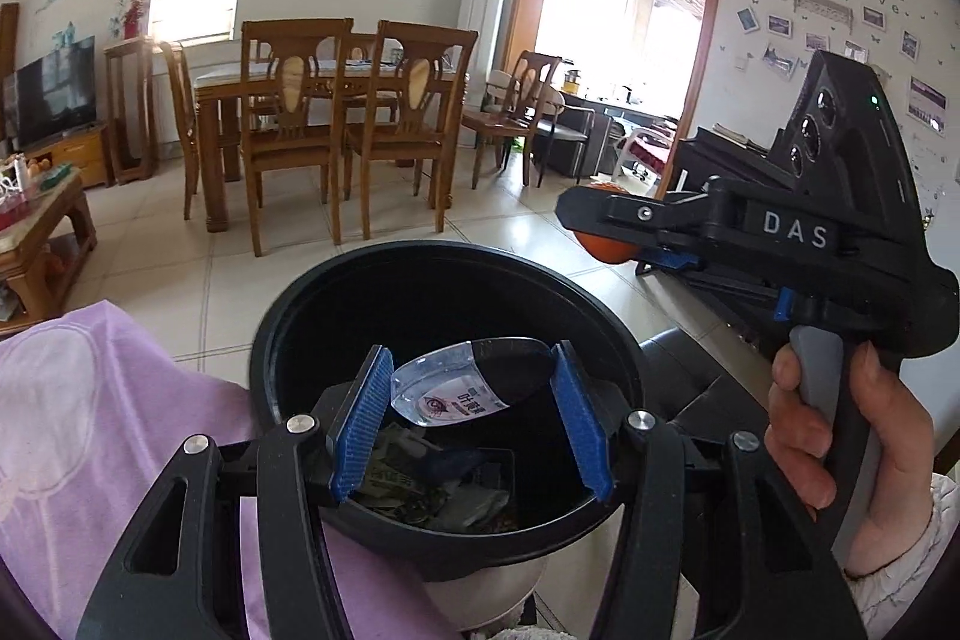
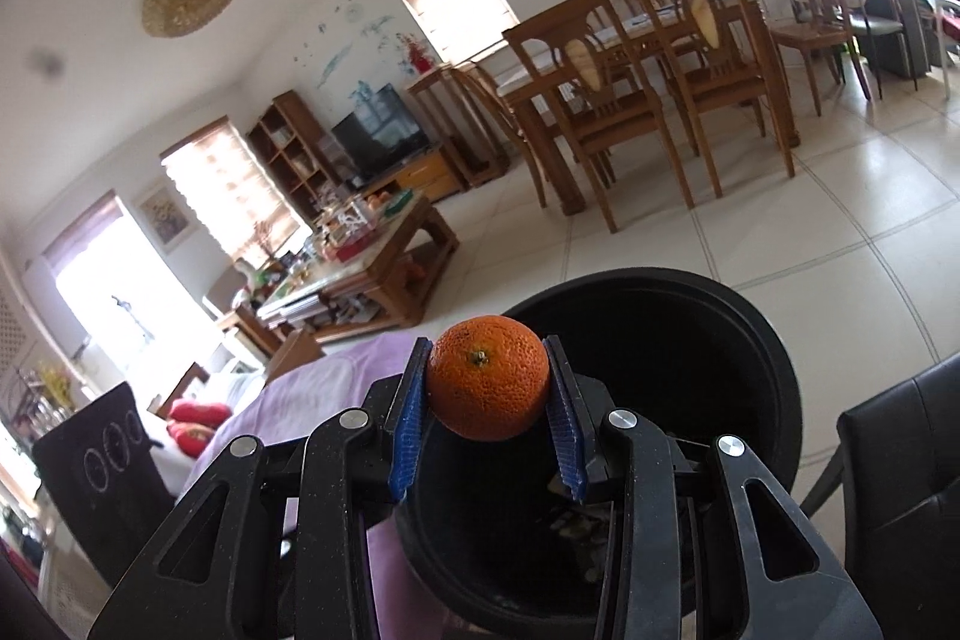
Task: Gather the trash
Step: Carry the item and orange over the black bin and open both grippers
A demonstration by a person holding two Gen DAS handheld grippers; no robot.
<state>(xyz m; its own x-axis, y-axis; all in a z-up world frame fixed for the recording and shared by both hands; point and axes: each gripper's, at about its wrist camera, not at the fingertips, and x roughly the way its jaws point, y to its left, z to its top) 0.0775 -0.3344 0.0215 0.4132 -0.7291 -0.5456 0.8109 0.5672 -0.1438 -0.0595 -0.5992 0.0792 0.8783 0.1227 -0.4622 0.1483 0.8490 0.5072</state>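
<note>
A black round trash bin (image 1: pixel 288 334) stands below both grippers; crumpled paper and wrappers (image 1: pixel 420 496) lie at its bottom. My left gripper (image 1: pixel 471 382) is above the bin mouth with its blue pads apart; a small clear bottle (image 1: pixel 468 382) with a dark cap end and a printed label sits between them, with gaps on both sides. My right gripper (image 2: pixel 487 385) is shut on an orange tangerine (image 2: pixel 487 377) and holds it over the bin's rim (image 2: pixel 774 340). It also shows in the left wrist view (image 1: pixel 606 220), to the right above the bin.
A purple cloth (image 1: pixel 108 430) lies left of the bin. A dark leather seat (image 2: pixel 900 460) is on the right. A wooden dining table with chairs (image 1: pixel 336 112) stands across the tiled floor, and a cluttered coffee table (image 2: pixel 360 256) stands to the left.
</note>
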